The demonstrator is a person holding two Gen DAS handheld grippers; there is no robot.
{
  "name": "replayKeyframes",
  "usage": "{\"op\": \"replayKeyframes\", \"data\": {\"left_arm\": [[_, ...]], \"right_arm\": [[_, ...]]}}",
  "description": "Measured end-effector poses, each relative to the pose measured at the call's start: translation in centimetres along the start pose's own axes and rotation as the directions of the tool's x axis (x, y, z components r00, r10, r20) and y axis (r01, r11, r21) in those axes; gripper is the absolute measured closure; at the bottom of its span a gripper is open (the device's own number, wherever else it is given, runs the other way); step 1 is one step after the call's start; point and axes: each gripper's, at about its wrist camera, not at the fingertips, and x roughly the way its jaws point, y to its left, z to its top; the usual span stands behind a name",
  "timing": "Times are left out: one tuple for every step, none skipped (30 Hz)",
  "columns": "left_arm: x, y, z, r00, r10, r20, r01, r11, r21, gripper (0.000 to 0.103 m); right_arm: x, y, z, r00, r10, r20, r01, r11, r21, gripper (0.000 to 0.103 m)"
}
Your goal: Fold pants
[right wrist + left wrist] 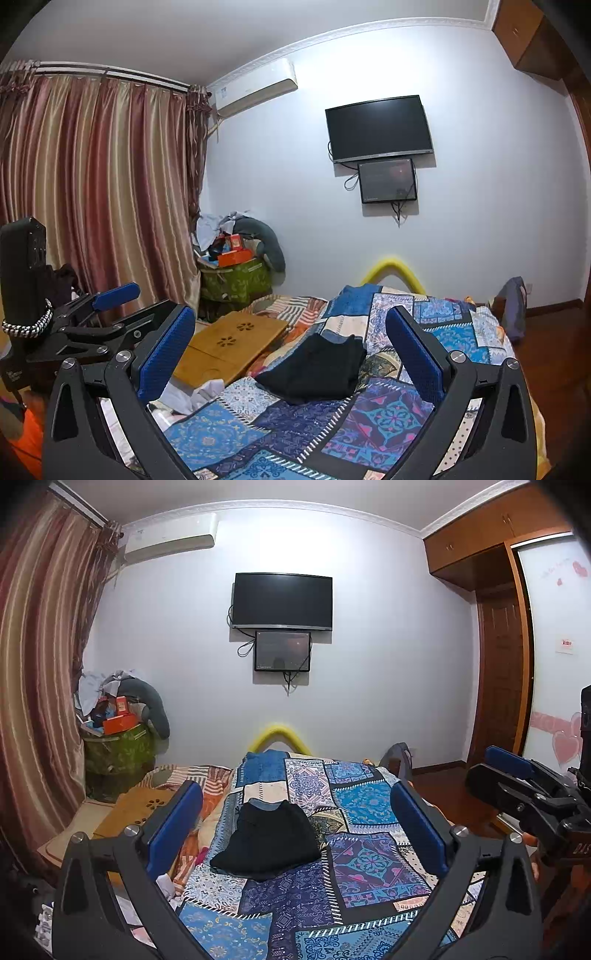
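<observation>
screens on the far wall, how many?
2. The big black TV hangs mid-wall; the smaller monitor sits directly under it, cables dangling. Both look dark. None seems hidden.

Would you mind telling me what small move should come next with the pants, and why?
Probably none on the pants: I would draw both grippers back. The black pants already lie as a compact folded bundle on the patchwork bedspread. The left gripper and right gripper are both open, empty and raised clear of the cloth, so the fold looks finished.
</observation>
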Motion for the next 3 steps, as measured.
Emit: {"op": "replayKeyframes", "data": {"left_arm": [[0.01,0.02,-0.01,1.000,-0.002,0.000,0.002,1.000,-0.001,0.000],[0.04,0.05,-0.02,1.000,-0.003,-0.001,0.003,1.000,0.000,0.000],[0.04,0.09,-0.05,1.000,-0.004,-0.001,0.004,1.000,0.001,0.000]], "right_arm": [[0.00,0.00,-0.01,1.000,0.000,-0.001,0.000,1.000,0.000,0.000],[0.03,0.01,-0.01,1.000,0.000,-0.002,0.000,1.000,0.000,0.000],[0.05,0.01,-0.01,1.000,0.001,-0.003,-0.001,1.000,0.001,0.000]]}}
